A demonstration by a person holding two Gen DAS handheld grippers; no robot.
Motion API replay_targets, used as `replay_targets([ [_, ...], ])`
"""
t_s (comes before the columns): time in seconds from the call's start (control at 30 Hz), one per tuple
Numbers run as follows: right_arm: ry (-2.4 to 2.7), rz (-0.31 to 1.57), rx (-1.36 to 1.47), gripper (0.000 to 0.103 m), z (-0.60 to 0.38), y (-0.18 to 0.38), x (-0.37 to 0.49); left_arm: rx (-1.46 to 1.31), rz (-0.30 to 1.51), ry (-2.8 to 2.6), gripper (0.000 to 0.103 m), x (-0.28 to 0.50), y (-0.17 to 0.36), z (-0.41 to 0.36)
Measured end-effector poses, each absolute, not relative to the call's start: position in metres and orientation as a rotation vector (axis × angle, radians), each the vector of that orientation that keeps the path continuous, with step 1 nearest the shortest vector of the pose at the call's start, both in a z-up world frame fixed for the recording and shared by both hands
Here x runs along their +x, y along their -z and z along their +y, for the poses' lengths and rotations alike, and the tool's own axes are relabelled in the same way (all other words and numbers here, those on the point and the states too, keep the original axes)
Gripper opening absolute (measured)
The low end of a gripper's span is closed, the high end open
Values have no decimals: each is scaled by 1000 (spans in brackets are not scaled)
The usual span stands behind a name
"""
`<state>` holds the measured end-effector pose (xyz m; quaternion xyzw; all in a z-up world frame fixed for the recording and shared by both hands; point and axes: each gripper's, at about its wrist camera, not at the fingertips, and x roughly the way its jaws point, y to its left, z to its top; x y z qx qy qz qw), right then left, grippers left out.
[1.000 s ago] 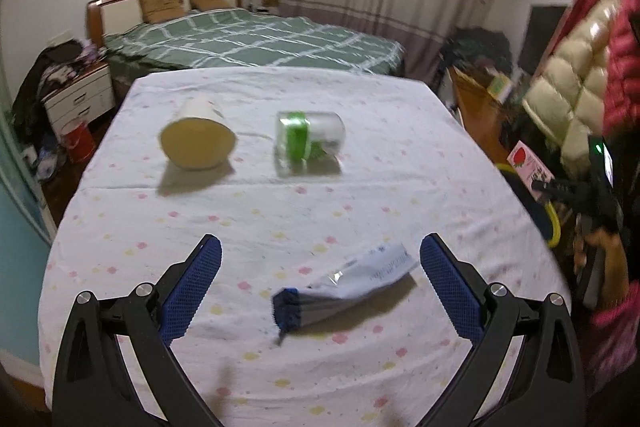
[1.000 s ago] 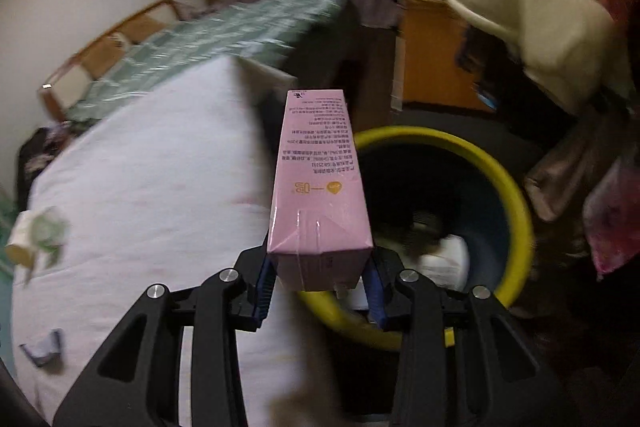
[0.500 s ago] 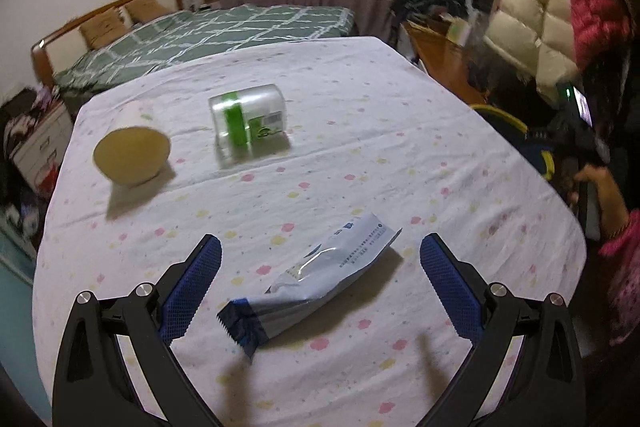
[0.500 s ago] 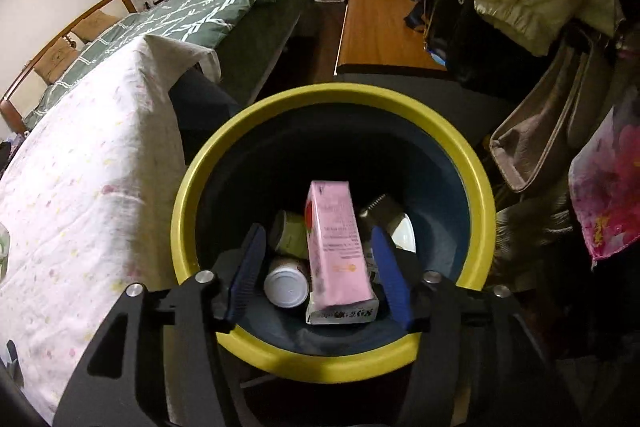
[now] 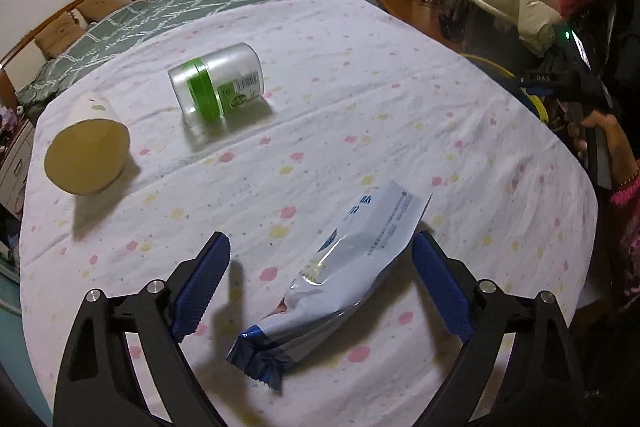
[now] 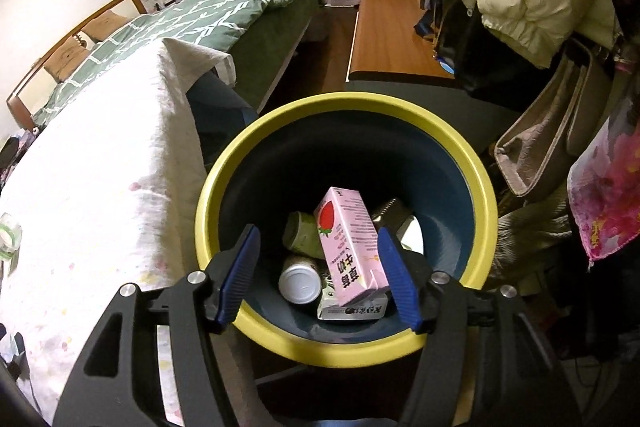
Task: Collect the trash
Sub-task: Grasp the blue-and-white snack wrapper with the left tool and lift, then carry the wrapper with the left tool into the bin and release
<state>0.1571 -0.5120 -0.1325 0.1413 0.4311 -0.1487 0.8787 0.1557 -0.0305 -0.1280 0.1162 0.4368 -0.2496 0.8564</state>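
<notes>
Left wrist view: my left gripper (image 5: 320,267), jaws wide and just narrowing slightly, straddled the blue-and-white wrapper (image 5: 340,267) on the tablecloth (image 5: 360,67) without pressing it; a paper cup (image 5: 86,159) and a green-banded jar (image 5: 218,87) lay farther off, uncollected.

Right wrist view: my right gripper (image 6: 320,271), jaws just parted and empty, hung over the yellow-rimmed bin (image 6: 480,187), where the pink carton (image 6: 352,251) rested among cans. I judged three items remained.

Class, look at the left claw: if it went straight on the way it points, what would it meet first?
Most likely the blue-and-white wrapper lying on the tablecloth. It sits between the open fingers of the left claw, not yet pinched, though depth is hard to judge.
</notes>
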Motion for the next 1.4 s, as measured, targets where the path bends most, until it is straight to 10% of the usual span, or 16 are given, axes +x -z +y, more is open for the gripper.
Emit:
replay_targets([
  [0.73, 256, 872, 332, 59, -507, 123, 140, 228, 968, 520, 36, 146, 124, -51],
  [1.4, 285, 731, 339, 59, -547, 83, 50, 343, 868, 775, 34, 183, 68, -242],
])
